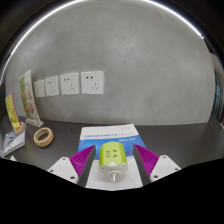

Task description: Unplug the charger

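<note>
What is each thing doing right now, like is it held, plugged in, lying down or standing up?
gripper: shut on the charger.
charger: held between the fingers, not plugged into any socket.
wall sockets: three in a row on the wall, all empty.
tape roll: lying flat on the table.
white box: lying flat beyond the fingers.
</note>
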{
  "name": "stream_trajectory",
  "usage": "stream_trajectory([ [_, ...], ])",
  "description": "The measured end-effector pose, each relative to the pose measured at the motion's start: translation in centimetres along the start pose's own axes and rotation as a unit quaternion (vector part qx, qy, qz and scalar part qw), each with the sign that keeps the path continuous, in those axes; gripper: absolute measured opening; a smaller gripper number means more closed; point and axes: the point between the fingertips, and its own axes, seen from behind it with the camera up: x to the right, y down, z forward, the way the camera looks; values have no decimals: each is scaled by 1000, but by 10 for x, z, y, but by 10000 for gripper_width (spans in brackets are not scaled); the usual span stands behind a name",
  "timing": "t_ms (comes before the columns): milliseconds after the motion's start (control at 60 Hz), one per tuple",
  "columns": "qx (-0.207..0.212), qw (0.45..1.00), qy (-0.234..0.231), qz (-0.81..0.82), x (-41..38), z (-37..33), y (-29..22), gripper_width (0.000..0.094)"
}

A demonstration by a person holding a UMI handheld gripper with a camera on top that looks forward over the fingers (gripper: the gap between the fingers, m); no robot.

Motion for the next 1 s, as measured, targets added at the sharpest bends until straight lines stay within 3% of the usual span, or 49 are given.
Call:
stream_trajectory([
  [317,14,999,52,5,-31,-111,9,783],
  [400,13,998,66,-3,-55,-149,22,853],
  [617,7,994,105,16,-112,-242,62,845],
  [1000,12,995,96,3,-153,-346,104,845],
])
